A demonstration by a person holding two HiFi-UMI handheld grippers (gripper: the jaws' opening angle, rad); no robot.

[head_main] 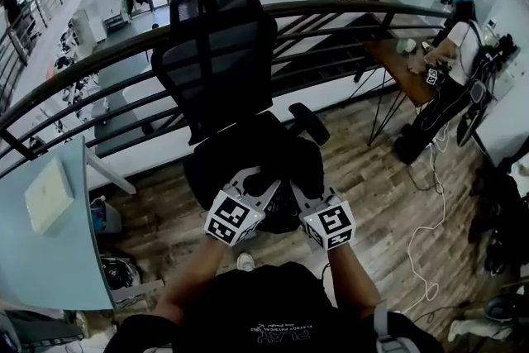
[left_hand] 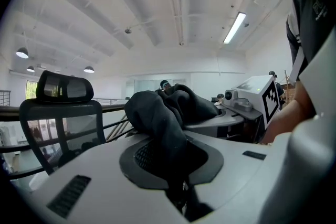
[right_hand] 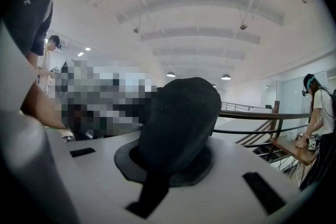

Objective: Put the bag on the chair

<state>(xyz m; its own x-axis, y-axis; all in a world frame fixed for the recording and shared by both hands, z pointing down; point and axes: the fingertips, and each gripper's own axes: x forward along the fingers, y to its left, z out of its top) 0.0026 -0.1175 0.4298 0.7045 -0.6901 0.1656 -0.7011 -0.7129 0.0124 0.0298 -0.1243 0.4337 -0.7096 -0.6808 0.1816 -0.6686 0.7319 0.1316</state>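
L gripper & R gripper each pinch a fold of the black bag, side by side at frame centre, prob. so it hangs spread & level over the chair seat for set-down.

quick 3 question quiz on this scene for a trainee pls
1. True or false: the left gripper and the right gripper are both shut on the bag.
2. The chair stands next to: a) a railing, b) a sink, c) a fridge.
3. Fill in: the bag's colour is ___.

Key: 1 true; 2 a; 3 black.
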